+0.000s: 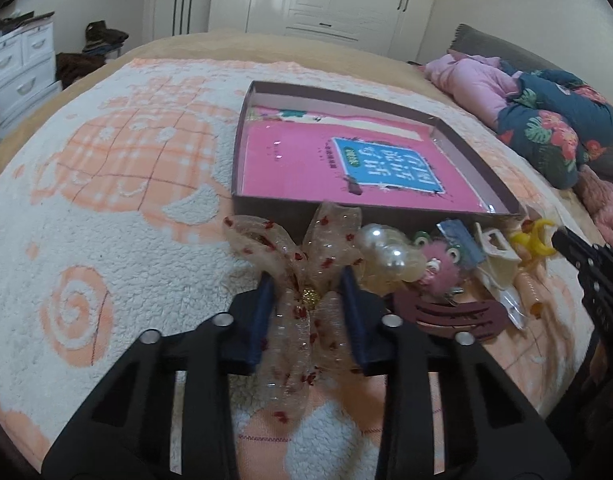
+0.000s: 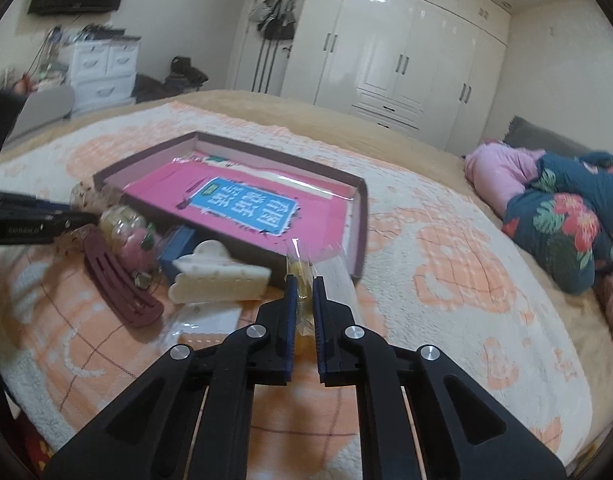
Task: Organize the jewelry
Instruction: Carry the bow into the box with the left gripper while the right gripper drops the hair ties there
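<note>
A shallow brown box (image 1: 242,152) with a pink book (image 1: 306,164) inside lies on the bed; it also shows in the right wrist view (image 2: 358,216). My left gripper (image 1: 308,280) has its jaws around the knot of a sheer ribbon bow (image 1: 306,264) with red dots, close on each side. My right gripper (image 2: 302,284) is shut on a yellow item in a clear wrapper (image 2: 302,276), just in front of the box. A pile of accessories lies beside the box: a pearl hair piece (image 1: 386,252), a pink fuzzy clip (image 1: 438,260), a cream claw clip (image 2: 218,276), a maroon hair clip (image 2: 118,284).
A white and peach fleece blanket (image 1: 106,220) covers the bed. Pink and floral bedding (image 1: 538,120) is heaped at the right. White drawers (image 1: 18,64) stand far left, wardrobes (image 2: 406,48) at the back. The right gripper's body (image 1: 594,272) shows at the left wrist view's right edge.
</note>
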`<state>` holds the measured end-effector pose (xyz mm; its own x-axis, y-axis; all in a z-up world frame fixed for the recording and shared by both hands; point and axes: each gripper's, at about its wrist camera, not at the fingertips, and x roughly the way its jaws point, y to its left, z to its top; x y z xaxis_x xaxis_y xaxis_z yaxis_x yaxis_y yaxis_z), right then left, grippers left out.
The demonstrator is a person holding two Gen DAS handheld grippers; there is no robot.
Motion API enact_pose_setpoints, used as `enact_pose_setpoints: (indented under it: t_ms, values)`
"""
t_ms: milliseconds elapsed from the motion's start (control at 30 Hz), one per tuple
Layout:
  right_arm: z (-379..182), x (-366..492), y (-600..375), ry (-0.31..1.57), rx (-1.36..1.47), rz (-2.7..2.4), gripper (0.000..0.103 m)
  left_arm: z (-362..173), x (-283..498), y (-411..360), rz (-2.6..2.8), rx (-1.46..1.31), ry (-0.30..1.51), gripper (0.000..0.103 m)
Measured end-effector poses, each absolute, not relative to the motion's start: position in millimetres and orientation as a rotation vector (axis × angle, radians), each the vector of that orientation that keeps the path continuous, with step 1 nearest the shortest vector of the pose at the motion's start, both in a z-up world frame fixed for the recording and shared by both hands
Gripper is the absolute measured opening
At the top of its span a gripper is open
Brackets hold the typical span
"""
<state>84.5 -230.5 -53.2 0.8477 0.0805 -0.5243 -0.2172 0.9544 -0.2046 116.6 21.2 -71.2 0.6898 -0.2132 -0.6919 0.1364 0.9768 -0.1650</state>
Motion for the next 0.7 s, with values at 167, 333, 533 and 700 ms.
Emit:
enact_pose_setpoints:
  t_ms: [167, 333, 533, 700]
  values:
    - [-43.6, 85.1, -250.9, 0.546, -0.161, 0.163, 0.007, -53.2, 110.8, 28.9, -0.205, -0.128, 0.736, 0.006]
    - [-31.8, 83.7, -261.0, 0.540, -0.097, 0.185, 0.007, -38.8, 113.9, 33.1, -0.219, -0.148, 0.706, 0.000]
    - [-11.5, 83.9, -259.8, 0.498, -0.082, 0.212, 0.007, -19.2, 119.7, 30.5, -0.248, -0.166, 0.659, 0.000]
    - [3.5, 93.3, -257.9, 0.461, -0.082, 0.222, 0.007, -8.1, 133.8, 27.7, -0.259, -0.174, 0.639, 0.000]
